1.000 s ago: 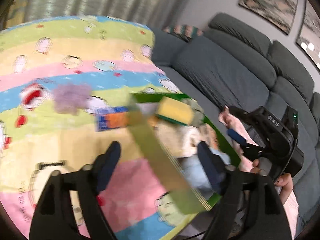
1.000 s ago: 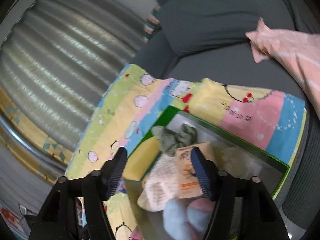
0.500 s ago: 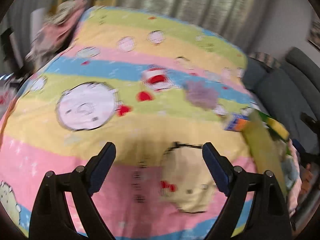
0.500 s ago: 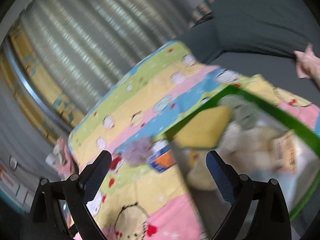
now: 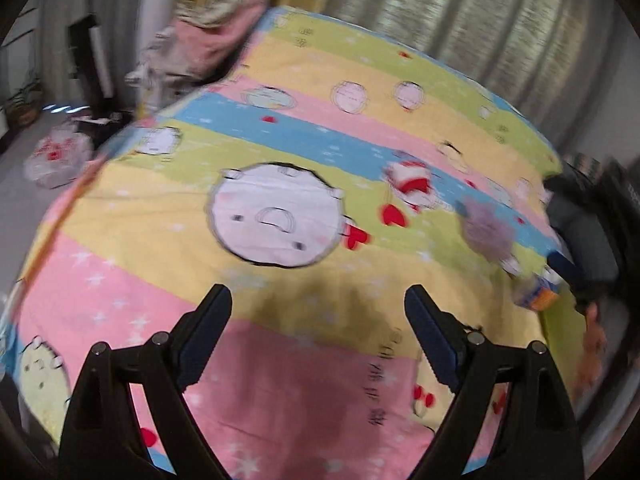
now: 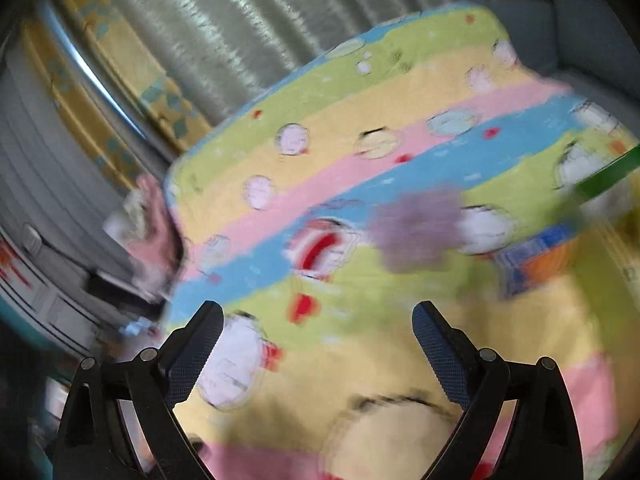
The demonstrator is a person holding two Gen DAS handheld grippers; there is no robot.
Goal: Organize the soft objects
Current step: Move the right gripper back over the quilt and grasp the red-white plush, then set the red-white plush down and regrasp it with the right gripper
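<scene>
Fingers: left gripper (image 5: 316,316) & right gripper (image 6: 318,330) both spread wide, nothing held; right's just opened. Item: purple fluffy piece (image 6: 416,232), blurred, prob. a pom-pom, on striped blanket (image 6: 400,92) nr orange-blue pack (image 6: 532,258). Light, squashy; pinch mid-body.

A striped cartoon-print bedsheet (image 5: 304,184) in pink, yellow, blue and green covers the bed. Pleated grey curtains (image 6: 224,28) hang behind it, a grey sofa (image 6: 592,24) stands alongside, and pink laundry (image 5: 208,36) lies heaped beyond the far corner.
</scene>
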